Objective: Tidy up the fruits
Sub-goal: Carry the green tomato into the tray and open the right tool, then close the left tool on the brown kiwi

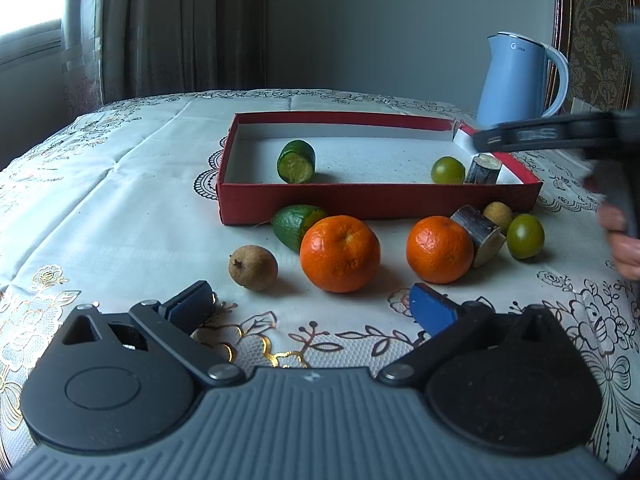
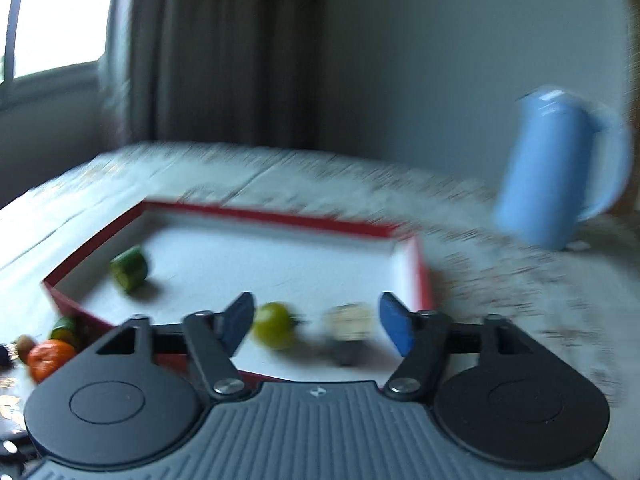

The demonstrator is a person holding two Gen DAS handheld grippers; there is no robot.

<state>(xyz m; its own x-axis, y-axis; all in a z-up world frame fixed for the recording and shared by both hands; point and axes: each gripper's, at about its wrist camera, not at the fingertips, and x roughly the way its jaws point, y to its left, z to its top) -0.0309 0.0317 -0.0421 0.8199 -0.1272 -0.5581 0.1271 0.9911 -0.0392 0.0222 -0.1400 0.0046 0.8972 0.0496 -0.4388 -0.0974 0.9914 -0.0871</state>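
A red box (image 1: pixel 376 200) with a white floor holds a cut cucumber piece (image 1: pixel 296 161), a green round fruit (image 1: pixel 447 170) and a dark sugarcane piece (image 1: pixel 483 169). In front of it on the tablecloth lie two oranges (image 1: pixel 340 254) (image 1: pixel 439 249), a green cut piece (image 1: pixel 297 224), a brown longan (image 1: pixel 253 267), another sugarcane piece (image 1: pixel 478 235), a second longan (image 1: pixel 498 215) and a green fruit (image 1: pixel 525 236). My left gripper (image 1: pixel 312 308) is open and empty, low before the oranges. My right gripper (image 2: pixel 316 326) is open and empty above the box's near right corner (image 2: pixel 418 276); that view is blurred.
A light blue kettle (image 1: pixel 520 80) stands behind the box at the right; it also shows in the right wrist view (image 2: pixel 556 172). The right gripper's body (image 1: pixel 560 134) and the person's hand (image 1: pixel 624 240) reach in from the right. Curtains hang behind the table.
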